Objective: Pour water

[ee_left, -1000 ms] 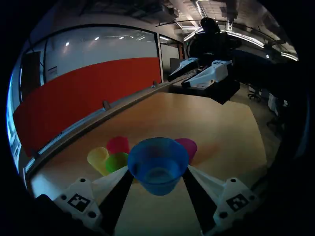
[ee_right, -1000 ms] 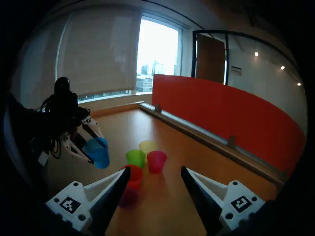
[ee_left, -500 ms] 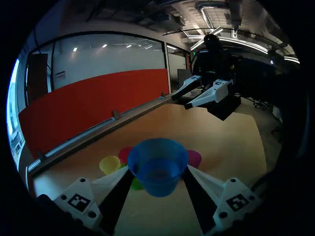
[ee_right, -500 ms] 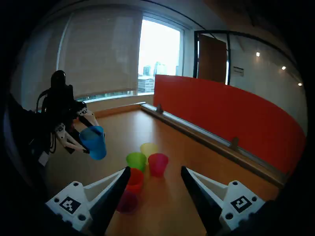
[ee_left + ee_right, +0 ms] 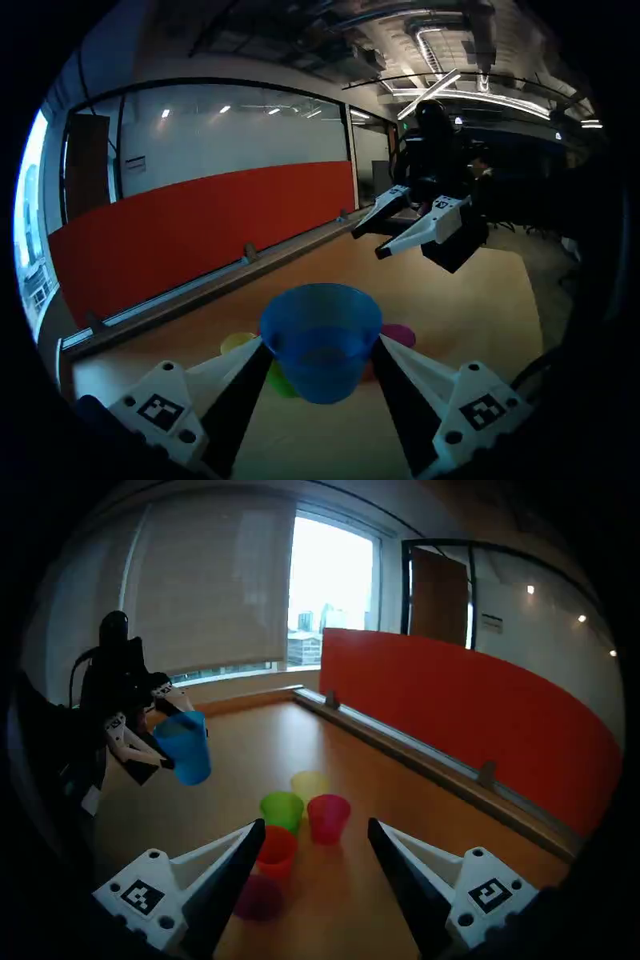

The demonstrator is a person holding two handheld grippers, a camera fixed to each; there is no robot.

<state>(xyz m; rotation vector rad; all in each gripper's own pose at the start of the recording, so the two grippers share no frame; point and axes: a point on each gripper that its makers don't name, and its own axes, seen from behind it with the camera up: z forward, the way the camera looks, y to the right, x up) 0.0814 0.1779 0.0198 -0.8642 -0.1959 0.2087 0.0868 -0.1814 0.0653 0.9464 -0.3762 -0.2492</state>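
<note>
In the left gripper view, the left gripper (image 5: 320,352) has its two fingers closed against the sides of the blue cup (image 5: 322,340), which it carries well above the wooden table (image 5: 480,320) with its mouth facing up. A darker band low inside the cup may be water, but we cannot be sure. Past the cup's edges we see parts of the yellow cup (image 5: 236,342), the green cup (image 5: 280,382) and the magenta cup (image 5: 398,334) standing on the table below. Farther off, the right gripper (image 5: 366,246) hangs in the air with a clear gap between its fingers. In the right gripper view, that gripper's fingers stand wide apart with nothing between them. Beyond them a cluster of five cups sits close together on the table, the three already named plus a red cup (image 5: 329,816) and an orange cup (image 5: 277,850). The blue cup hangs up at the left, near upright, well apart from the cluster and not over any cup. We judge the task to be at an early stage. The pouring cup is picked up and raised, but nothing is being poured, and whether the standing cups hold anything is too small to tell. The blue cup must be carried over a receiving cup and tipped.
</note>
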